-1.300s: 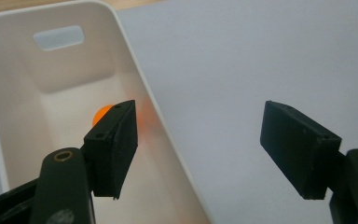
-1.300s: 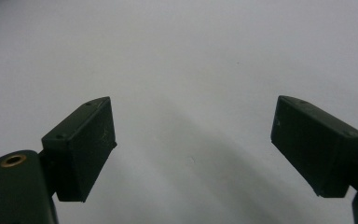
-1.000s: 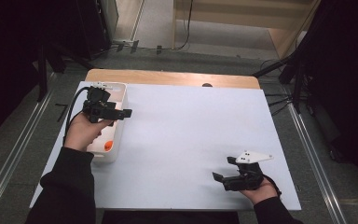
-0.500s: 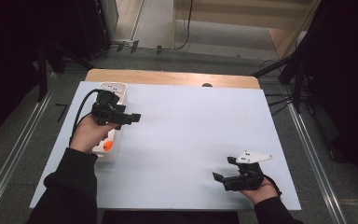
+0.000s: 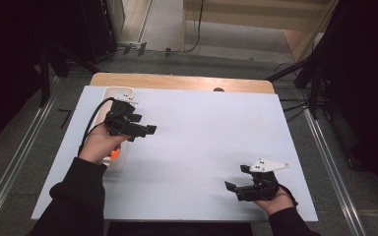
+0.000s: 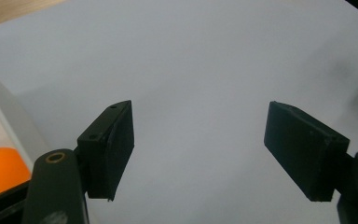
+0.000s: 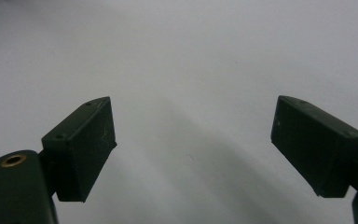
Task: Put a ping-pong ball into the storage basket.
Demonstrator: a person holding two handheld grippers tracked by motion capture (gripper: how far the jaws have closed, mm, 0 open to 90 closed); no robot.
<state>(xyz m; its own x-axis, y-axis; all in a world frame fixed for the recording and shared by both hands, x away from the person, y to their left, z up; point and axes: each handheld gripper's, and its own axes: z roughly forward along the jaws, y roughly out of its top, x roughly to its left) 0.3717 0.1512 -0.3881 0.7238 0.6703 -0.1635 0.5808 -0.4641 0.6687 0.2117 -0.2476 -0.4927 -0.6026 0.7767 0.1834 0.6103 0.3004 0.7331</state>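
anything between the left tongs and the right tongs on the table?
Nothing. In the high view, the stretch of white table sheet between the left tongs and the right tongs is bare; the white tray sits behind the left hand.

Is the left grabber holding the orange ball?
No, the left gripper has its jaws wide apart with nothing between them, and the orange ball sits off to the side in the white tray.

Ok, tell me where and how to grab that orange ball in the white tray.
Probably best to take the orange ball across its round middle, coming straight down from above: it sits low inside the white tray, whose walls block a level approach. The left tongs are open, empty and nearest.
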